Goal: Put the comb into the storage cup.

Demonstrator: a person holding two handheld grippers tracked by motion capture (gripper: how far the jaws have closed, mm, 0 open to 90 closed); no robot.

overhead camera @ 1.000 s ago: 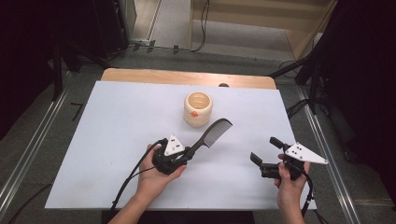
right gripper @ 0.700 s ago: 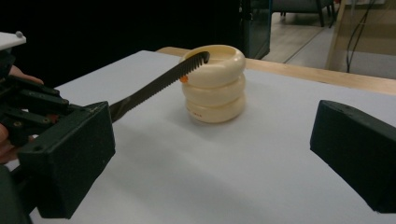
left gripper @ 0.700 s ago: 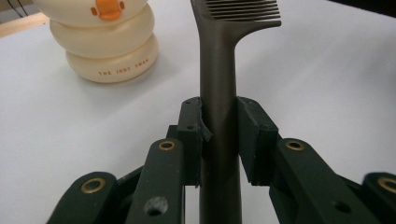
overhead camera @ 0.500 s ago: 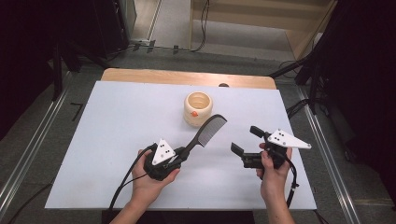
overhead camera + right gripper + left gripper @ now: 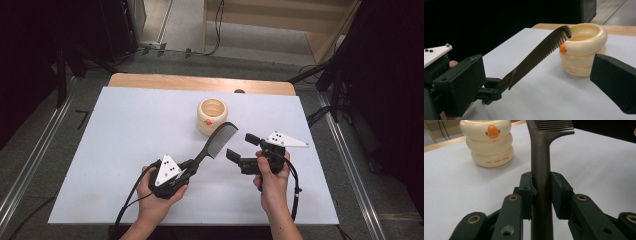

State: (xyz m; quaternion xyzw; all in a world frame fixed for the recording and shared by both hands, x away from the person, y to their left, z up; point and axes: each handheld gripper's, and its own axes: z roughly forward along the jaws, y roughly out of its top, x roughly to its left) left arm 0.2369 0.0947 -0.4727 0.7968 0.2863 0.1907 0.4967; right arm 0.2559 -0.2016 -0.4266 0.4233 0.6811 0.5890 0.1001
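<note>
Slim toothed black comb, ringed cream cup

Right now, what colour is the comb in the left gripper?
Dark brown-black comb; the left gripper view shows it best.

free: white mat left and front | blocked: cream cup beside raised comb

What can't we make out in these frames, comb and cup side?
- Comb: in the left gripper view the teeth run off the top edge and the handle end off the bottom edge, behind the left gripper.
- Cup: its inside bottom is hidden by its own rim in the high view; small print on its wall is too small.
- Right gripper: jaw bases are cut off by the right gripper view's edges.
</note>
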